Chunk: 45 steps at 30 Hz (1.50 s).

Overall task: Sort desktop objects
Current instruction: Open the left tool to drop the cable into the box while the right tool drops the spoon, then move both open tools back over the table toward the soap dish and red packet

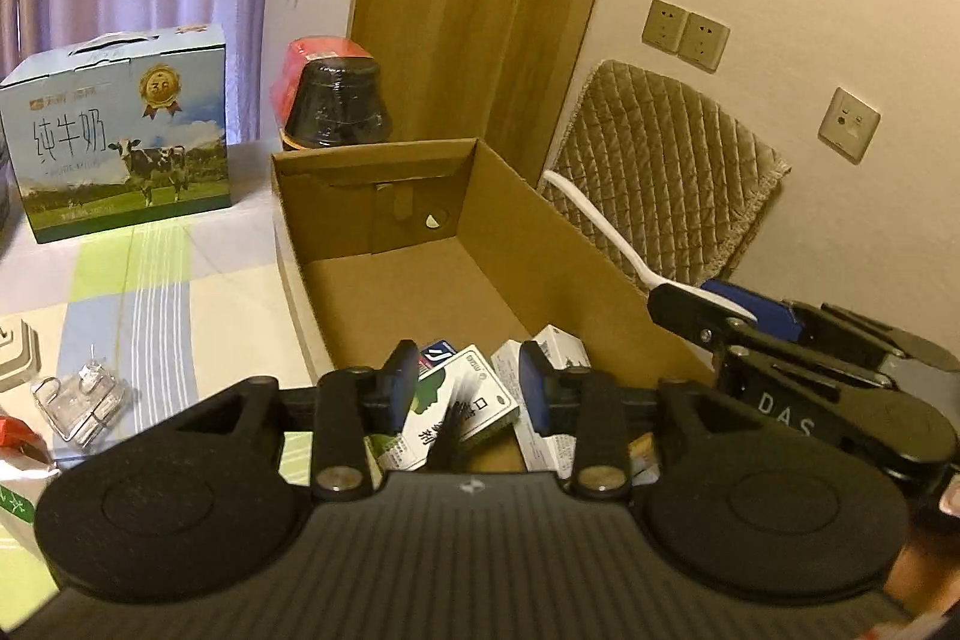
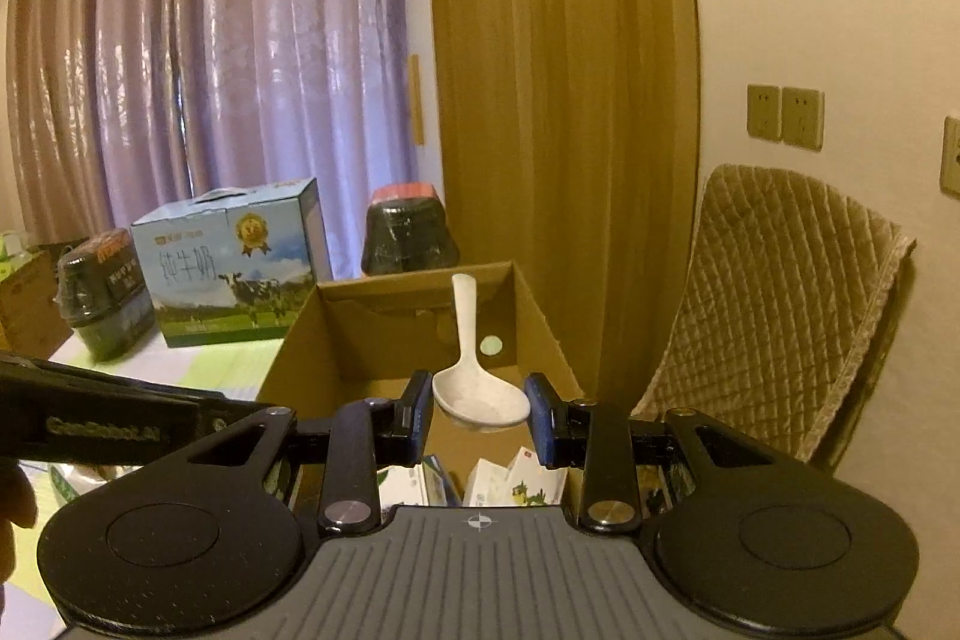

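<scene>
An open cardboard box stands on the checked tablecloth, with several small medicine packets lying at its near end. My left gripper hovers open just above those packets, nothing between its blue pads; a dark blurred streak crosses the packet below. My right gripper is shut on the bowl of a white plastic spoon, held over the box with the handle pointing away and up. In the left wrist view the right gripper sits at the box's right rim, spoon handle sticking out.
A milk carton with a cow picture and a black jar with a red lid stand behind the box. A second dark jar is far left. A clear plastic piece lies left. A quilted chair back is right.
</scene>
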Available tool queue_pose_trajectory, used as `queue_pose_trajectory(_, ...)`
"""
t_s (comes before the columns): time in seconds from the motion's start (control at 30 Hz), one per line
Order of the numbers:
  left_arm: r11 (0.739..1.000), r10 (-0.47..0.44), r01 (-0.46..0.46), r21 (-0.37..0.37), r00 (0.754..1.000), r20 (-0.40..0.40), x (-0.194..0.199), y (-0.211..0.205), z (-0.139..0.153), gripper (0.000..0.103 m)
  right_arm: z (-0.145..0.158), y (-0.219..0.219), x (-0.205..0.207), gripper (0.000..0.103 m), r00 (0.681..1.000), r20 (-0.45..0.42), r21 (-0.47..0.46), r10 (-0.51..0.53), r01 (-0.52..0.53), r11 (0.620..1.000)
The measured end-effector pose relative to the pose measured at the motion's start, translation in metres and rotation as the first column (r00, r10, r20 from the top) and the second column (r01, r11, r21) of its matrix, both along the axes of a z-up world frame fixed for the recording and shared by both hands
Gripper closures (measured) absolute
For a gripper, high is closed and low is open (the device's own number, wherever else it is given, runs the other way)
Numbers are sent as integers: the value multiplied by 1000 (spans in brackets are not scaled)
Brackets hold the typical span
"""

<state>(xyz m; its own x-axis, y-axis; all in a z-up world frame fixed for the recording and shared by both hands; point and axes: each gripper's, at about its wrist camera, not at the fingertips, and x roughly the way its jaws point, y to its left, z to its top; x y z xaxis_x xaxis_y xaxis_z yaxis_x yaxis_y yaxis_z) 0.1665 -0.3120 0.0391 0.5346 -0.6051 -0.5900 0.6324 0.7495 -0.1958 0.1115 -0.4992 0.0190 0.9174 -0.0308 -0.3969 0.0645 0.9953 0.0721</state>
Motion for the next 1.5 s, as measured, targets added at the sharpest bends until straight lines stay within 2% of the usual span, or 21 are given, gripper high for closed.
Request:
queue_pose_trajectory(0.33, 997, 81, -81, -6, 996, -36, -9, 49, -12, 66, -14, 4, 17, 71, 998, -31, 58, 51, -49, 997)
queue_pose_trajectory(0.37, 996, 86, -86, -5, 996, -37, -11, 53, -12, 64, -14, 5, 18, 56, 998, -35, 69, 55, -53, 996)
queue_pose_trajectory(0.4, 996, 92, -92, -3, 995, -39, -13, 58, -13, 61, -14, 6, 18, 37, 998, -42, 70, 51, -48, 996)
queue_pose_trajectory(0.43, 995, 97, -97, 1, 995, -40, -17, 63, -13, 52, -14, 7, 15, 33, 998, -38, 74, 47, -44, 996)
queue_pose_trajectory(0.47, 995, 102, -102, 5, 994, -39, -21, 69, -13, 41, -14, 8, 10, 32, 998, -33, 78, 44, -42, 996)
queue_pose_trajectory(0.5, 994, 110, -110, 11, 993, -38, -25, 74, -14, 38, -14, 10, 5, 32, 998, -36, 77, 47, -44, 996)
queue_pose_trajectory(0.6, 992, 126, -124, 34, 991, -49, -39, 90, -18, 36, -16, 15, -11, 31, 997, -52, 87, 48, -44, 995)
queue_pose_trajectory(0.73, 985, 168, -165, 51, 984, -63, -58, 116, -24, 26, -18, 26, -41, 26, 997, -64, 102, 48, -42, 994)
queue_pose_trajectory(0.97, 960, 276, -271, 67, 958, -81, -82, 176, -30, 15, -21, 52, -84, 19, 994, -74, 147, 74, -63, 987)
queue_pose_trajectory(1.07, 946, 323, -317, 69, 943, -83, -91, 202, -30, 14, -20, 69, -96, 17, 991, -77, 157, 108, -94, 983)
queue_pose_trajectory(1.2, 925, 379, -374, 73, 922, -74, -99, 230, -27, 12, -20, 92, -109, 9, 985, -85, 160, 150, -136, 978)
queue_pose_trajectory(1.5, 881, 473, -469, 66, 880, -52, -111, 285, -19, 9, -22, 142, -117, 6, 961, -98, 144, 257, -242, 960)
